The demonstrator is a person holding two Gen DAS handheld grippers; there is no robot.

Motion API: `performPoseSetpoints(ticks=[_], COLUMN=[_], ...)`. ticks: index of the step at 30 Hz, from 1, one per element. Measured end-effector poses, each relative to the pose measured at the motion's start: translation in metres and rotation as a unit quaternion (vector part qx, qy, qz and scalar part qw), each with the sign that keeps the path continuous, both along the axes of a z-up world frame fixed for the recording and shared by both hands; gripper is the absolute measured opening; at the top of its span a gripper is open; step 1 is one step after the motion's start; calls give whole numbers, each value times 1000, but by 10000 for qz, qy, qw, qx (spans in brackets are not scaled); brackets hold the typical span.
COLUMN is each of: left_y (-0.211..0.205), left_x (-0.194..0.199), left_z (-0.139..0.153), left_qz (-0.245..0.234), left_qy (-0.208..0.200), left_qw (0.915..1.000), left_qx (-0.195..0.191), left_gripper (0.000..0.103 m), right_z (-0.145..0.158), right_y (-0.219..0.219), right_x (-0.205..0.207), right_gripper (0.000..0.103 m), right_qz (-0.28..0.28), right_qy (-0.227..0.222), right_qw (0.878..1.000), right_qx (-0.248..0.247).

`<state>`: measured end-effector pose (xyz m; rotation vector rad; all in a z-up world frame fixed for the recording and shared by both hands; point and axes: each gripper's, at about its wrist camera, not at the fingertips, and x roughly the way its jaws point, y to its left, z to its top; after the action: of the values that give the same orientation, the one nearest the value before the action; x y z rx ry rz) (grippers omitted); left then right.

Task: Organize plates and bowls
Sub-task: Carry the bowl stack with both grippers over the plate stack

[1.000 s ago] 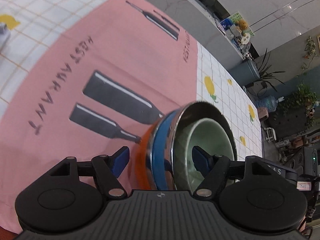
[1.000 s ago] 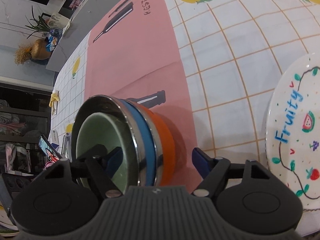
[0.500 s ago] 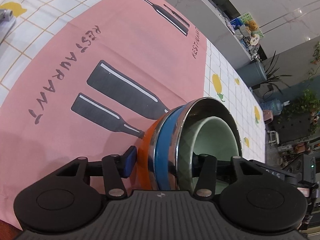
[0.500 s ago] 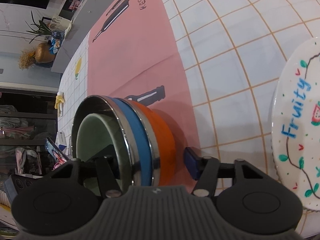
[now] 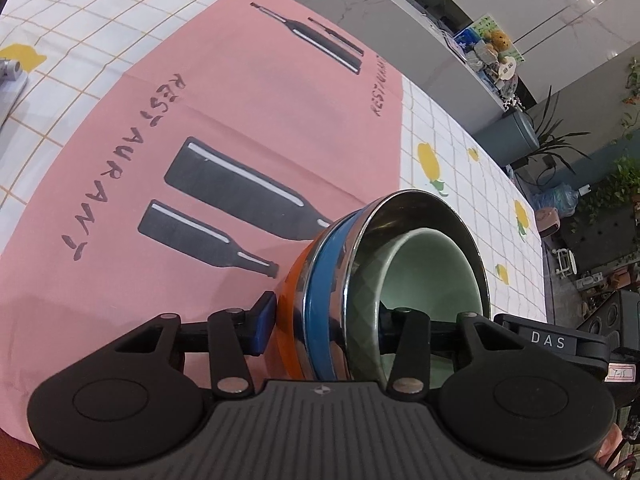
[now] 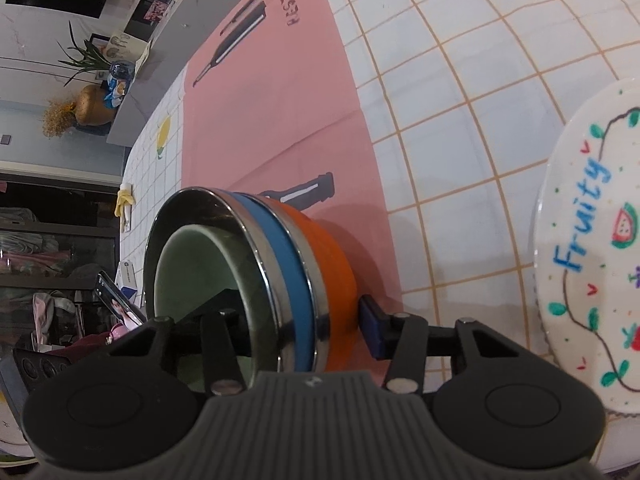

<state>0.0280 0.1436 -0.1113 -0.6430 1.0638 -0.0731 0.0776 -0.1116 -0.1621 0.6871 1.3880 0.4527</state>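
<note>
A nested stack of bowls (image 5: pixel 320 280) stands on the pink placemat: an orange bowl (image 6: pixel 336 256) outside, then a blue-banded steel bowl (image 5: pixel 420 212), with a pale green bowl (image 5: pixel 432 272) innermost. My left gripper (image 5: pixel 324 324) is shut on the stack's wall, one finger outside on the orange bowl, the other inside the green bowl. My right gripper (image 6: pixel 304 320) grips the opposite side of the stack (image 6: pixel 280 264) the same way. A white "Fruity" plate (image 6: pixel 592 248) lies at the right in the right wrist view.
The pink placemat (image 5: pixel 200 128) printed with bottles lies on a white checked tablecloth (image 6: pixel 460 80) with lemon prints. A grey counter with clutter (image 5: pixel 480 48) runs beyond the table. A phone (image 6: pixel 116 304) and shelves sit off the table's left side in the right wrist view.
Both grippers went from open around the stack's rim to shut on its wall, each with one finger inside and one outside. The stack stays on the placemat.
</note>
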Motion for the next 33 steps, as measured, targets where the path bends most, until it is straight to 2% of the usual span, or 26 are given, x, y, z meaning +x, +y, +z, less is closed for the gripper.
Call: performPoseSetpoints(ticks=[7, 15, 25, 33], left_y=[-26, -80, -149, -183], left_x=[3, 15, 29, 33], left_z=[18, 31, 30, 17], left_qz=[-180, -615, -1151, -1351], left_qy=[-142, -241, -208, -14], left_qw=[9997, 9978, 9930, 9907], left_qx=[31, 5, -165, -142], left_gripper=[51, 51, 52, 52], right_z=[20, 39, 54, 43], right_y=[-27, -85, -164, -200], right_x=[-6, -17, -29, -30], right_gripper=[47, 48, 48, 48], right_qz=[-117, -464, -830, -919], right_qy=[-124, -231, -298, -152], right_qw=[9998, 9987, 9958, 9953], right_qx=[42, 2, -226, -270])
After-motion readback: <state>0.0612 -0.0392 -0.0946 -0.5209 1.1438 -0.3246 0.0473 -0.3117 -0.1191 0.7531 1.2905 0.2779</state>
